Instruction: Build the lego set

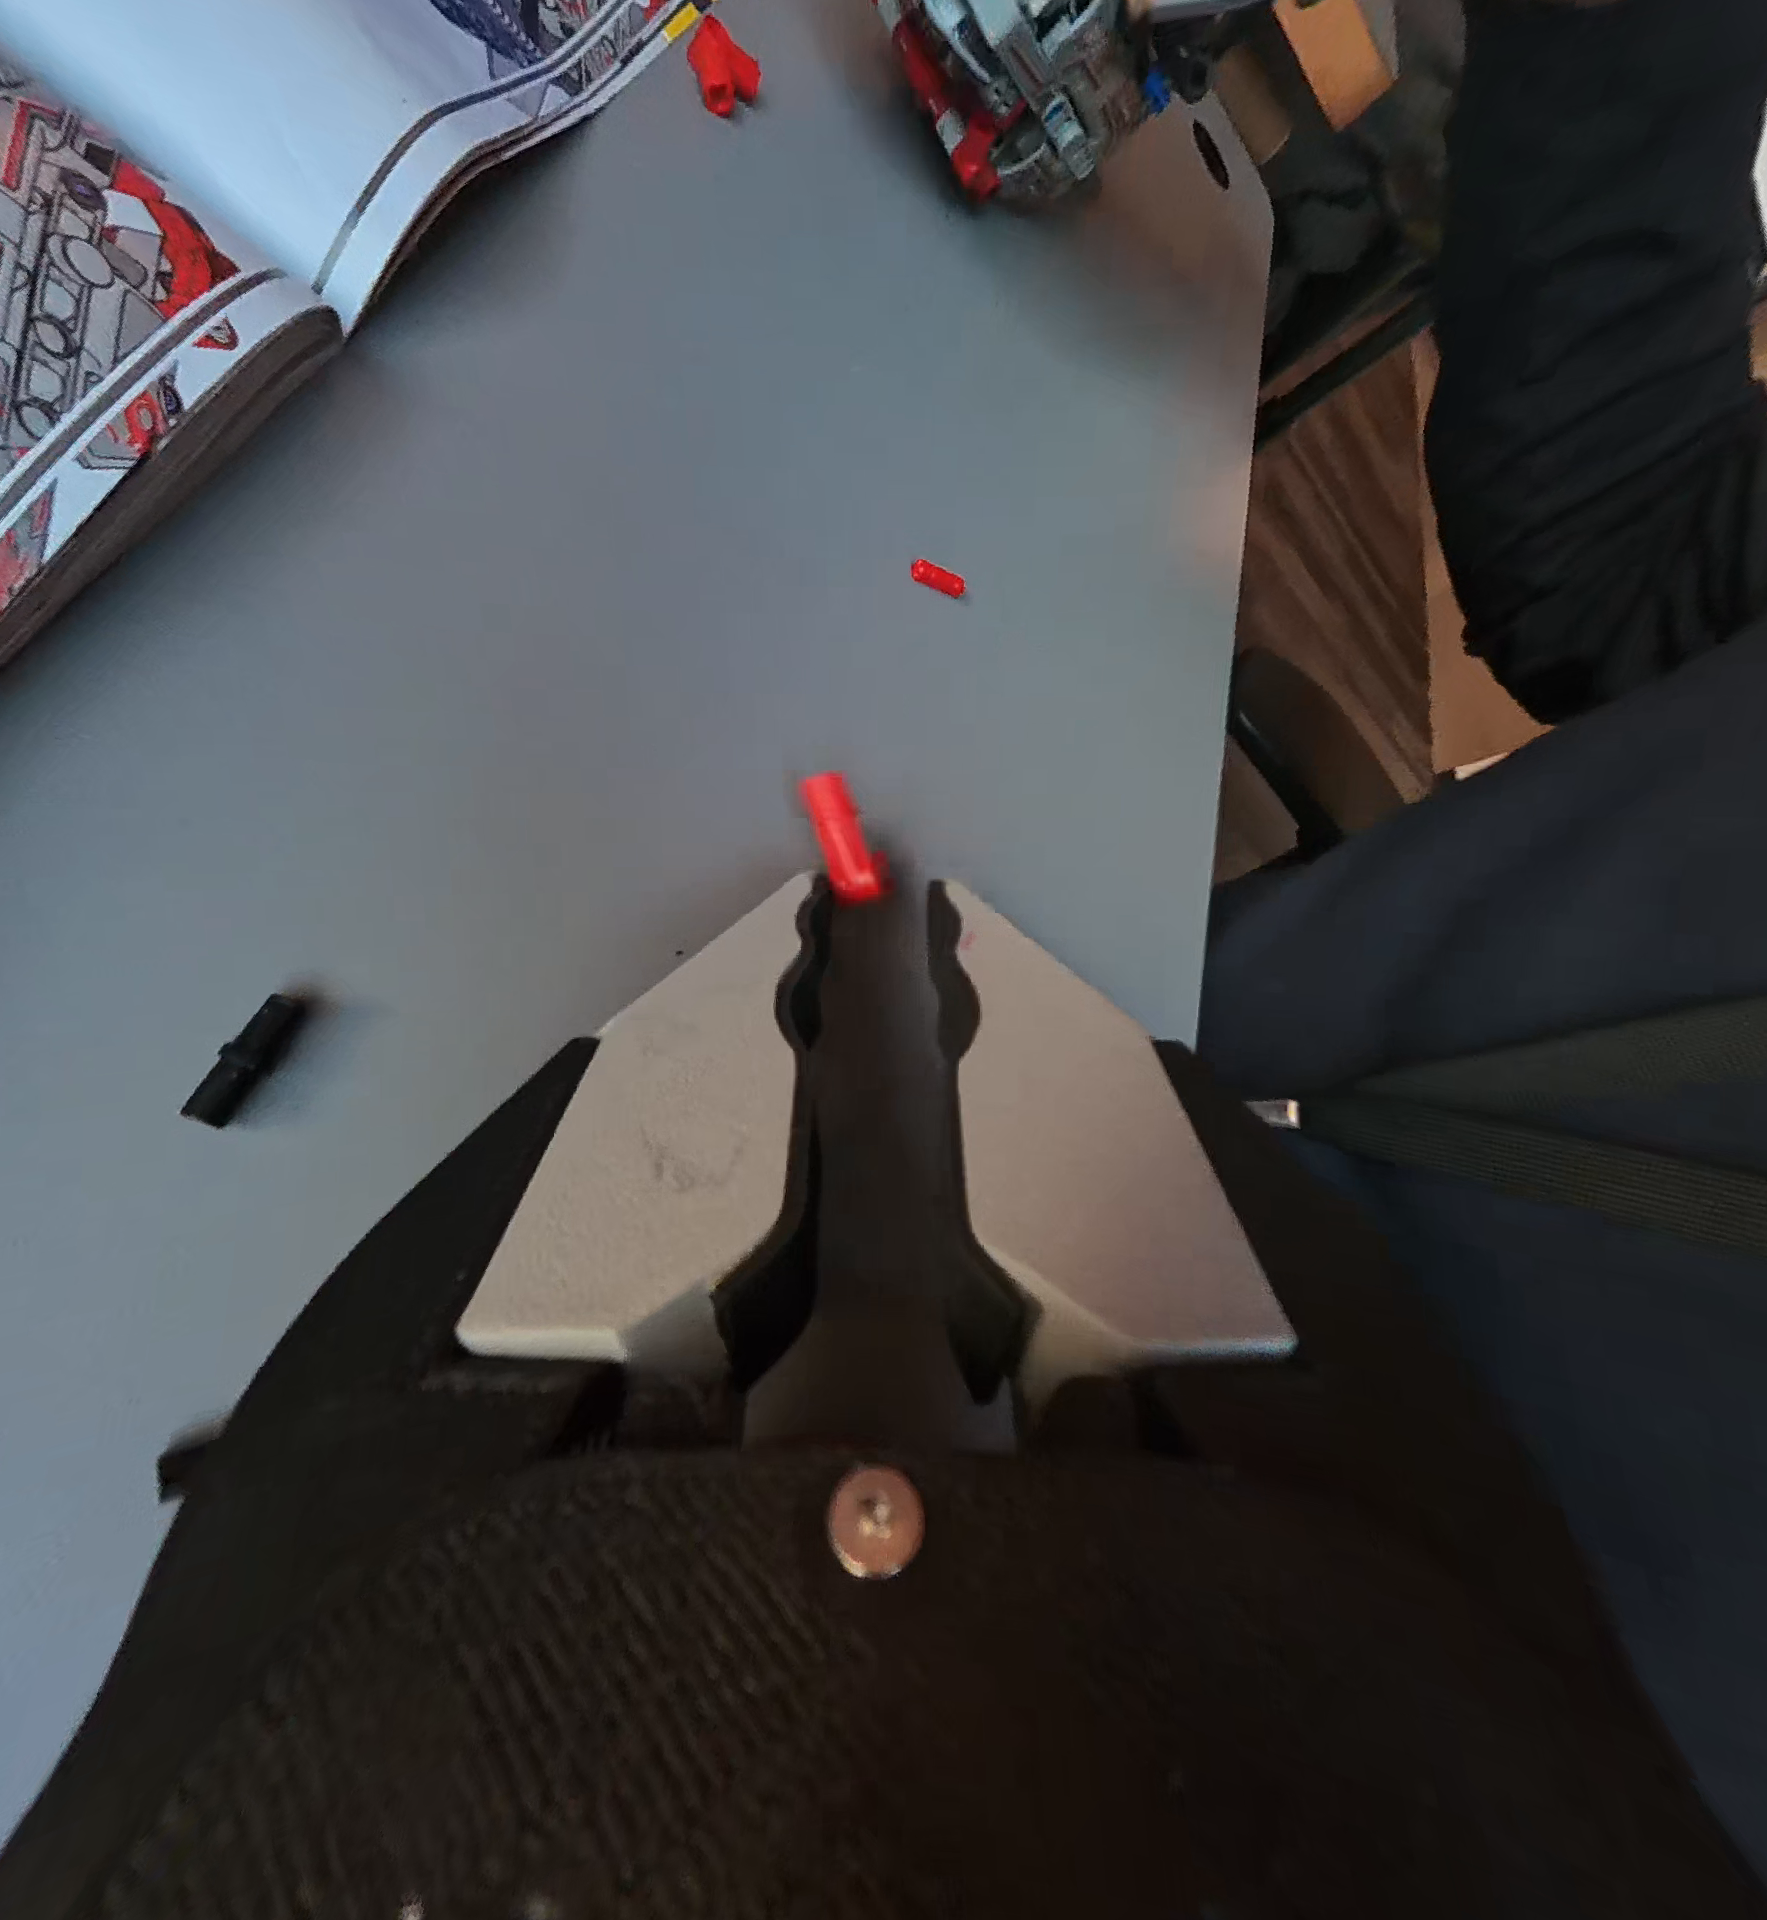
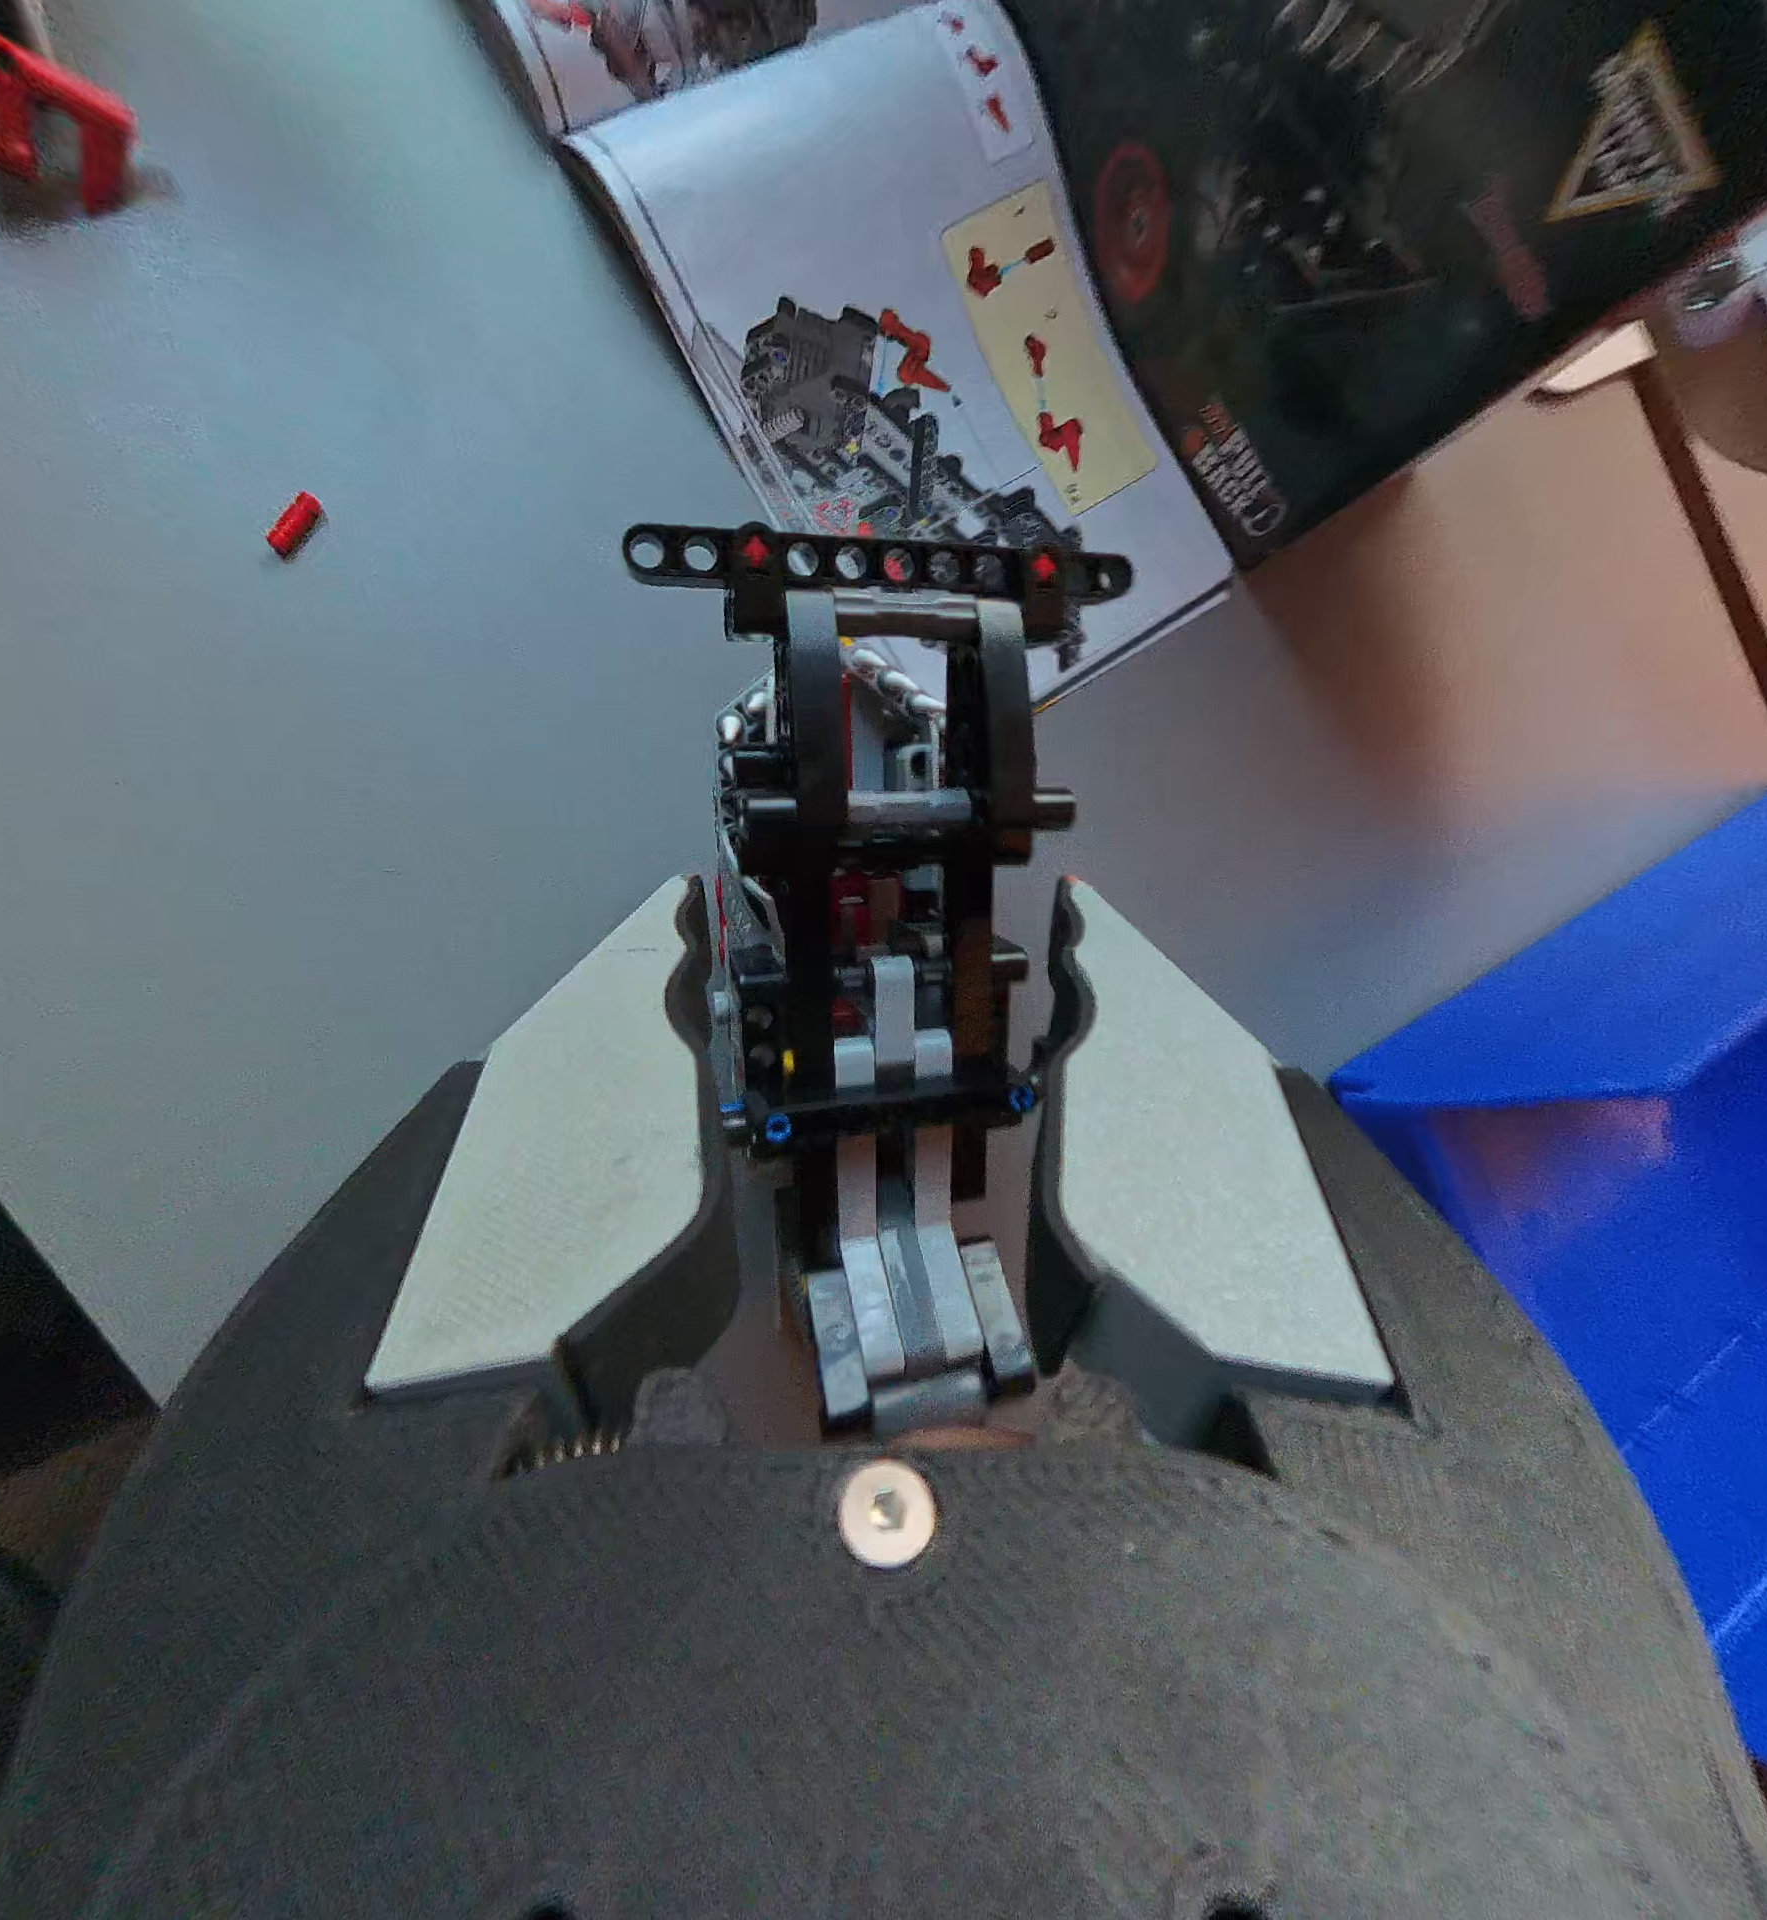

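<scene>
Partly built black-and-grey plastic Lego model (image 2: 884, 935) clamped in the right gripper (image 2: 874, 904); small red plastic connector piece (image 1: 843, 836) at the tips of the left gripper (image 1: 874, 894).

Left jaws narrow, the red piece touching one tip only, not clearly pinched. Beyond that piece on the grey table (image 1: 598, 623): a tiny red cylindrical pin (image 1: 938, 578); to its left, a short black plastic pin (image 1: 240, 1060); far beyond, an open printed instruction booklet (image 1: 183, 208), two more red pieces (image 1: 721, 60), and the model (image 1: 1024, 94). Right jaws set wide on the model's flanks.
</scene>
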